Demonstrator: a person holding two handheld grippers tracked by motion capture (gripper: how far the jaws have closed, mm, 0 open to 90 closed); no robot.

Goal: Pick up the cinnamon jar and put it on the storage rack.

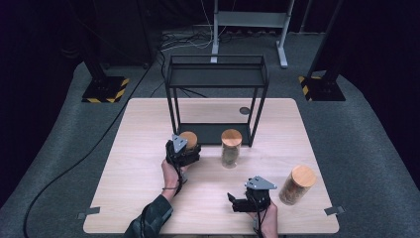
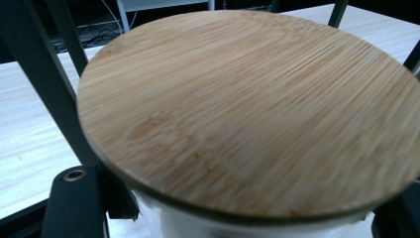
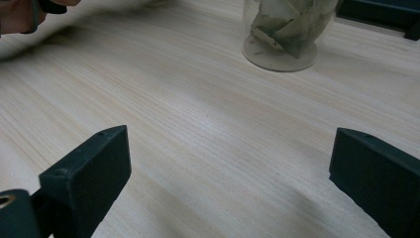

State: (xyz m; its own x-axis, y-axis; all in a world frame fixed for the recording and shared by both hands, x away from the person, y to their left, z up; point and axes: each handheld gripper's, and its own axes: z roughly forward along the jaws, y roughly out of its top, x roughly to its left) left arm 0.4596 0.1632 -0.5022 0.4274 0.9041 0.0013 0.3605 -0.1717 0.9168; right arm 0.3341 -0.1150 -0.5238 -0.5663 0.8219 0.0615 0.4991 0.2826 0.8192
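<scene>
My left gripper (image 1: 189,149) is shut on a white-bodied jar with a round bamboo lid (image 2: 247,109), which looms close in the left gripper view. The jar (image 1: 188,139) stands at the front left corner of the black wire rack (image 1: 216,75), beside its lower shelf (image 1: 208,134). A black rack post (image 2: 47,84) rises just left of the lid. My right gripper (image 1: 235,202) rests low near the table's front edge, open, with bare wood between its jaws (image 3: 228,178).
A glass jar of dried leaves (image 1: 231,148) (image 3: 282,29) stands before the rack's middle. Another bamboo-lidded jar with brown contents (image 1: 297,184) sits right of my right gripper. A small dark disc (image 1: 244,110) lies behind the rack. The light wooden table (image 1: 138,124) ends at grey carpet.
</scene>
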